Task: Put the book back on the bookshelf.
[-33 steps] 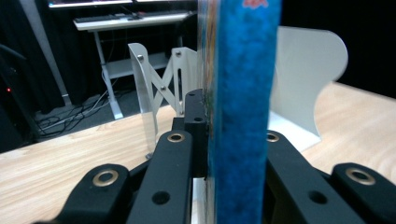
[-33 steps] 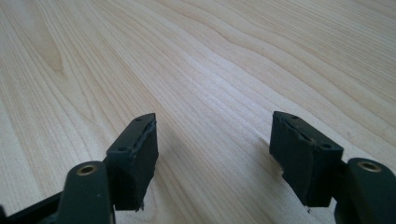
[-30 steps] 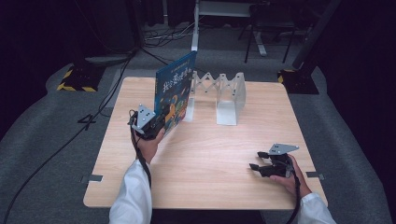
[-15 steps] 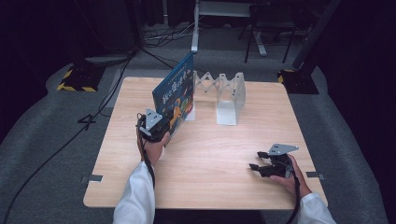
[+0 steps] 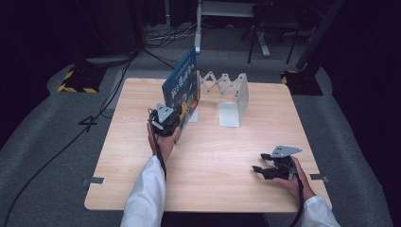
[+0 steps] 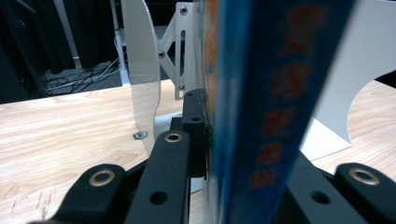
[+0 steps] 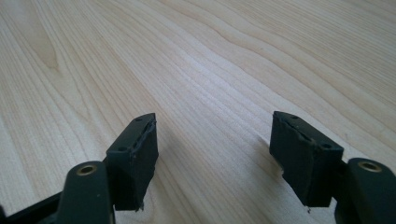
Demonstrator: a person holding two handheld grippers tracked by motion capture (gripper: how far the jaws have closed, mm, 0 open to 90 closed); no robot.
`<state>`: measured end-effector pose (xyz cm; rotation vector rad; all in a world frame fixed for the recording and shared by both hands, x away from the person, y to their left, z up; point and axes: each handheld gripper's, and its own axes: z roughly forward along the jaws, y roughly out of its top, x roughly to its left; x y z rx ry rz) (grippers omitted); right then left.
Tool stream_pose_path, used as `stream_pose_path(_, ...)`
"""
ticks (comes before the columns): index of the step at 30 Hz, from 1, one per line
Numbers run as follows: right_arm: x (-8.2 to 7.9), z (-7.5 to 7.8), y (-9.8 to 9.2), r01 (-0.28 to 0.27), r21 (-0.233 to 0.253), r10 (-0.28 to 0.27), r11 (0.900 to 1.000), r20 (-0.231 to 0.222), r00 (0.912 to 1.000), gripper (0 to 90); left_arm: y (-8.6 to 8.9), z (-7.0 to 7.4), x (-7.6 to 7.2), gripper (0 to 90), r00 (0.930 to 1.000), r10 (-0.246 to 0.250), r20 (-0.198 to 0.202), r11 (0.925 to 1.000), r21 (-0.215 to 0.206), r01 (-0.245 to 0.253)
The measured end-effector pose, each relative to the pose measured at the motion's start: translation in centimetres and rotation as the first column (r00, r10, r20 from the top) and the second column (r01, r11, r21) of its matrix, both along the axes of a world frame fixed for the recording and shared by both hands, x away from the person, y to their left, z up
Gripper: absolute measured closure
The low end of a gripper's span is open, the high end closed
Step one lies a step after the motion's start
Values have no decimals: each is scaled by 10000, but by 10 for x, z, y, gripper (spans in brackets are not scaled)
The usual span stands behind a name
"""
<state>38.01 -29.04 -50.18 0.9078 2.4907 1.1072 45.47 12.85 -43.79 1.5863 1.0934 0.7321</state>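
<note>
Left tongs (image 5: 176,119) clamp the blue book (image 5: 182,90) (upright beside the white rack (image 5: 231,97)); right tongs (image 5: 257,169) gape.

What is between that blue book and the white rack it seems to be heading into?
Nothing visible. The left tool holds the blue book upright, right beside the white rack's nearest panel. The left gripper view shows only that panel and bare table beside the book. The right tool rests far off, open.

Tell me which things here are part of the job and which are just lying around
In the job: blue book, clamped upright in the left gripper; white folding book rack beside it.

Lying about: right gripper, open on the table; floor cables; yellow-striped stand base.
</note>
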Motion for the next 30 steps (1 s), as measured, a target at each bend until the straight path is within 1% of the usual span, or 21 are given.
stream_pose_path(2, 0, 0, 0, -6, -11, 6, 10000, 5, 10000, 329, -3, 0, 2, 808, 9999, 114, -9, 9999, 33, -114)
stream_pose_path(7, 0, 0, 0, -21, -39, 21, 10000, 43, 10000, 329, -5, -3, 7, 788, 9996, 296, -51, 9990, -327, -297)
stream_pose_path(10, 0, 0, 0, -10, -25, 10, 10000, 27, 10000, 329, -4, -4, 6, 768, 9994, 329, -102, 9991, -251, -332)
stream_pose_path(11, 0, 0, 0, -10, -31, 10, 10000, 31, 10000, 329, -4, -4, 5, 763, 9994, 327, -62, 9992, -235, -328)
stream_pose_path(13, 0, 0, 0, -14, -46, 14, 10000, 56, 10000, 329, -2, -7, 4, 746, 9996, 239, -132, 9993, -291, -243)
stream_pose_path(15, 0, 0, 0, -14, -36, 14, 10000, 49, 10000, 329, -1, -9, 2, 730, 9994, 297, -195, 9990, -324, -304)
stream_pose_path(18, 0, 0, 0, -12, -36, 12, 10000, 52, 10000, 329, 3, -13, 1, 687, 9995, 104, -309, 9992, -387, -116)
stream_pose_path(21, 0, 0, 1, -5, -46, 5, 10000, 61, 10000, 329, 3, -15, -1, 687, 9996, 71, -274, 9997, -214, -77)
stream_pose_path(22, 0, 0, 1, -5, -46, 5, 10000, 61, 10000, 329, 3, -15, -1, 684, 9996, 71, -274, 9997, -214, -77)
stream_pose_path(24, 0, 0, 0, -2, -29, 2, 10000, 51, 10000, 329, 4, -14, -3, 673, 9995, -142, -293, 9999, 69, 144)
stream_pose_path(27, 0, 0, 0, -7, -23, 7, 10000, 40, 10000, 329, 5, -13, -6, 644, 9991, -330, -281, 9989, 321, 339)
stream_pose_path(30, 0, 0, 0, 66, -40, -66, 10000, 54, 10000, 330, 8, -12, -9, 625, 9982, -539, -248, 9975, 434, 550)
